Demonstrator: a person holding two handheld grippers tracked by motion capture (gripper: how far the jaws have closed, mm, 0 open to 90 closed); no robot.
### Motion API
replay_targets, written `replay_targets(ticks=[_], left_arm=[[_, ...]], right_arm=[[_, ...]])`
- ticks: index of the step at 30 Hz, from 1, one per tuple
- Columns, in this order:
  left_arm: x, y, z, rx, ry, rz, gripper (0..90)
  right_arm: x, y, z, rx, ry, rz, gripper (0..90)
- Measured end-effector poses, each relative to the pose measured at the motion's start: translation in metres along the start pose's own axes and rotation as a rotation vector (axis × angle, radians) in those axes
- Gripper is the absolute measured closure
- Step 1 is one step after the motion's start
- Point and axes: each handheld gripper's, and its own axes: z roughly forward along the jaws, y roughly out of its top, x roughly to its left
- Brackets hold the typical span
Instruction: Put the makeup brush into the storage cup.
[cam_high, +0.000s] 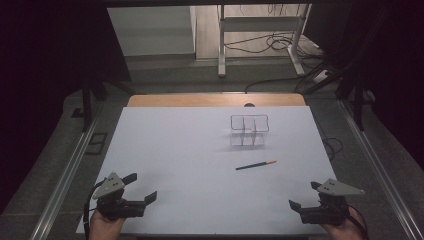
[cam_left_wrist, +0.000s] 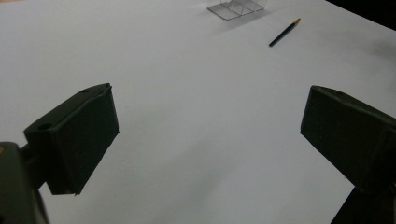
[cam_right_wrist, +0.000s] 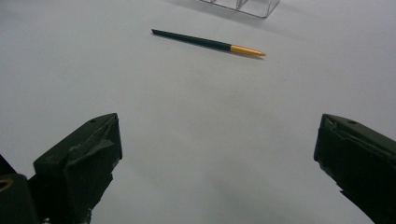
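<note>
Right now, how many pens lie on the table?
1. The pen lies flat on the white table, just in front of the clear organizer, nearer the right gripper. None seems hidden.

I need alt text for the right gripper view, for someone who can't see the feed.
A dark pen with a gold tip lies flat on the white table, beyond the right gripper, whose two black jaws stand wide apart with nothing between them. A corner of a clear compartmented organizer sits past the pen at the top edge.

High view: looks forward and down from above the table's (cam_high: 165, 150) near edge. Gripper views: low, close to the surface, facing forward; all three share the pen (cam_high: 256, 165) and clear organizer (cam_high: 249, 131).
</note>
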Motion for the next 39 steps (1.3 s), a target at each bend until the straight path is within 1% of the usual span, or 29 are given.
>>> replay_targets(ticks=[3, 5, 9, 11, 12, 14, 17, 20, 27, 33, 39], left_arm=[[-0.001, 0.0, 0.001, 0.002, -0.003, 0.004, 4.3], [-0.001, 0.0, 0.001, 0.005, -0.002, 0.006, 4.3], [-0.001, 0.001, 0.001, 0.0, 0.006, 0.007, 4.2], [-0.001, 0.001, -0.001, -0.013, 0.019, 0.004, 4.3], [-0.001, 0.001, -0.002, -0.019, 0.025, 0.001, 4.3], [0.001, 0.0, -0.002, -0.028, 0.028, -0.013, 4.3], [0.003, 0.0, -0.003, -0.036, 0.033, -0.026, 4.3], [0.003, 0.0, -0.004, -0.042, 0.034, -0.029, 4.4], [0.002, 0.0, -0.003, -0.031, 0.034, -0.021, 4.3], [0.002, -0.001, -0.002, -0.025, 0.034, -0.021, 4.4], [0.001, -0.001, -0.001, -0.017, 0.032, -0.019, 4.4]], right_arm=[[0.0, 0.001, 0.0, 0.007, 0.008, 0.009, 1.7], [0.0, 0.001, -0.001, 0.013, 0.005, 0.011, 1.9], [-0.002, 0.002, 0.0, 0.009, 0.007, 0.022, 2.8], [-0.002, 0.004, 0.001, 0.013, 0.014, 0.009, 2.9], [-0.001, 0.005, 0.001, 0.016, 0.011, 0.0, 2.9], [0.0, 0.007, 0.002, 0.014, 0.009, -0.01, 2.6], [0.001, 0.012, 0.004, 0.015, 0.02, -0.009, 2.1], [0.002, 0.015, 0.006, 0.021, 0.024, -0.024, 1.8], [0.002, 0.023, 0.009, 0.023, 0.036, -0.051, 1.5], [0.0, 0.028, 0.011, 0.028, 0.05, -0.054, 1.5], [0.001, 0.033, 0.014, 0.039, 0.053, -0.062, 1.3]])
